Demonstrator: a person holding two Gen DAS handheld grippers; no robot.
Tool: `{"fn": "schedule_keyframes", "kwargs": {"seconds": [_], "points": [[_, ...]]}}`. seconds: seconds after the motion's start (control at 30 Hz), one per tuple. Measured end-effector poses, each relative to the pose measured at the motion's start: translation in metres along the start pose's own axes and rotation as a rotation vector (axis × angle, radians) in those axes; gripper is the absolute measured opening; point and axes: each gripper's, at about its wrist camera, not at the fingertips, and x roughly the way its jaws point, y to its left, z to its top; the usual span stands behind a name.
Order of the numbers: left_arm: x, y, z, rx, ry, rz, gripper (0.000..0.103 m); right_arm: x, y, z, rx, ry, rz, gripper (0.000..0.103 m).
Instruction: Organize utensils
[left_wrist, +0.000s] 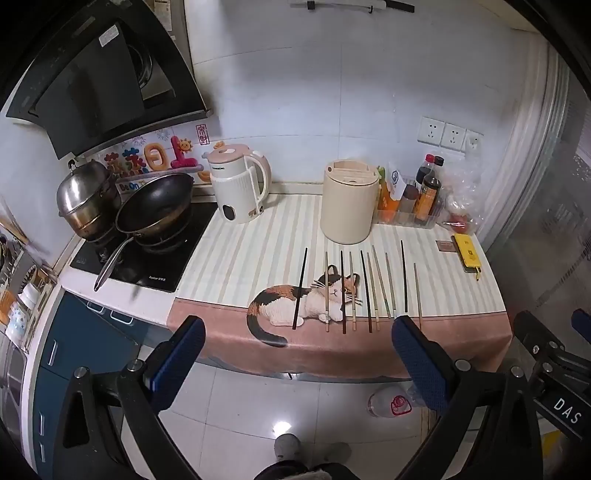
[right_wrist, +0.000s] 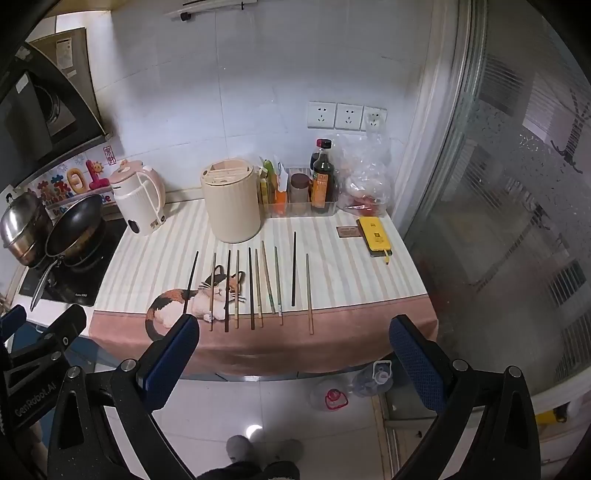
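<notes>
Ten chopsticks (right_wrist: 255, 284) lie side by side on the desk (right_wrist: 351, 273), ahead of and below both wide, empty grippers: left gripper (left_wrist: 295, 354), right gripper (right_wrist: 293, 350). Thin sticks so close together risk a double pick, or rolling off the near edge just ahead of the right gripper.

Both wrist views overlook the counter (left_wrist: 229, 254) from before.

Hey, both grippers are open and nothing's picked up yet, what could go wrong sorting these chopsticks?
1. The chopsticks lie close together near the middle; closing on one may nudge or drag its neighbour.
2. Several ends reach the pink front edge of the cat cloth; a bump could roll one to the floor.
3. The beige holder has narrow top slots; a tilted chopstick may miss them.
</notes>
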Motion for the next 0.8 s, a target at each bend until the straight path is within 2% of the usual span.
{"fn": "schedule_keyframes", "kwargs": {"seconds": [0.2,0.33,0.8], "points": [[0.0,0.001,-0.001,-0.001,0.004,-0.009,0.103,0.0,0.0,-0.002,0.004,0.004,-0.006,0.103],[0.002,0.0,0.0,-0.002,0.003,-0.009,0.103,-0.003,0.002,0.009,0.004,0.009,-0.011,0.103],[0.003,0.0,-0.001,-0.003,0.003,-0.01,0.103,-0.003,0.0,0.003,0.007,-0.001,-0.008,0.103]]}}
